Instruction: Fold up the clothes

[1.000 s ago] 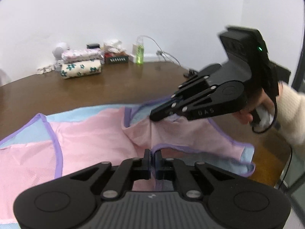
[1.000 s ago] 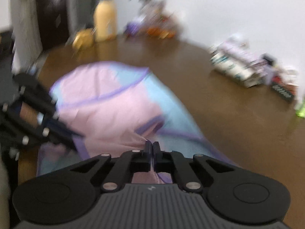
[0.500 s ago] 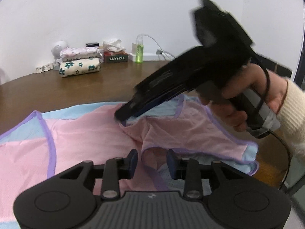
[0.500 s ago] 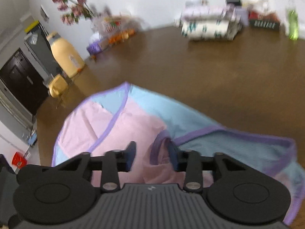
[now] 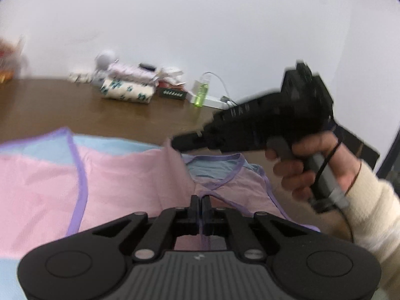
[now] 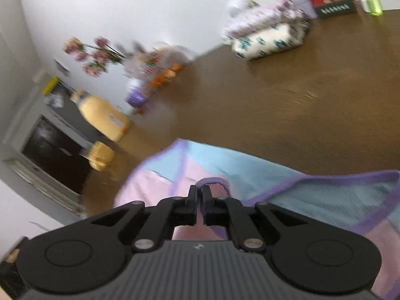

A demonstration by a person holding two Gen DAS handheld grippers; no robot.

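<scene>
My left tool (image 5: 200,201) just clenched on the pink garment's (image 5: 130,175) purple hem, right tool (image 6: 199,192) pinching its neckline, garment spread leftward, bare brown counter (image 6: 287,105) beyond

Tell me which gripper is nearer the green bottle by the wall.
Right. The right gripper reaches over the garment's far edge, toward the green bottle; the left gripper pinches cloth at the near edge.

surface: brown wooden table (image 6: 287,105) | on it: pink-blue garment (image 5: 130,175), floral bundle (image 5: 127,92), green bottle (image 5: 200,95)
</scene>
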